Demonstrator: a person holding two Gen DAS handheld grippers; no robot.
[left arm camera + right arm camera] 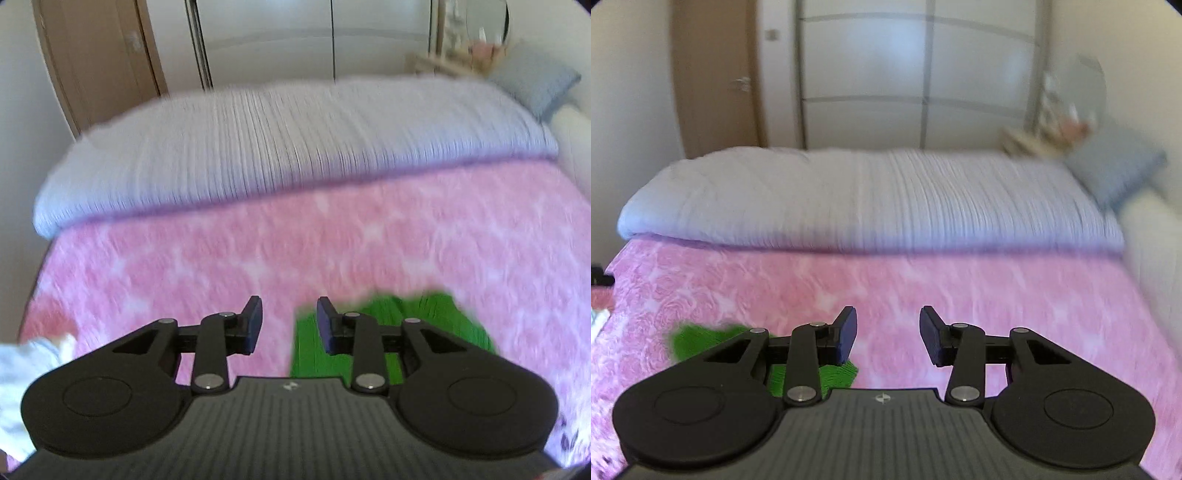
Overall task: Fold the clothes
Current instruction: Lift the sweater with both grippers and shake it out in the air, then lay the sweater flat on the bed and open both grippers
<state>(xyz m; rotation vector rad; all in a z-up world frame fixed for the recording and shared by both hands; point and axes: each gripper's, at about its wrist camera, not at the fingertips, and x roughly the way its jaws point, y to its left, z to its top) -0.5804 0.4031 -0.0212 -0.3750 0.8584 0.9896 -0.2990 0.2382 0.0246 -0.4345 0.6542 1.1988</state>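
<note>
Jaws of both grippers stand apart and nothing is between them. The left gripper (290, 325) is above the left edge of the green cloth (436, 325); one blue pad is over the green, the other over the pink cover (258, 240). Whether a pad touches the cloth I cannot tell, because the picture is blurred. The right gripper (888, 336) is to the right of the cloth (701, 341), over bare pink cover, and its pads hold nothing.

The cloth lies on the pink cover, at the near side of the bed, well apart from the white duvet (277, 147) that is rolled back behind it. It is between the two grippers. It is bright green with fine ribs, maybe knitted, and it seems to be gathered in a small heap with uneven edges, not spread flat. The gripper bodies hide a good part of it in both views.

I judge that the folding is at the very beginning. No clean fold line shows on the cloth. To grasp it, spread it and fold it is all left to do. Some white fabric (26, 369) lies to the left of the cloth, at the picture's edge; what it is I cannot tell.
</note>
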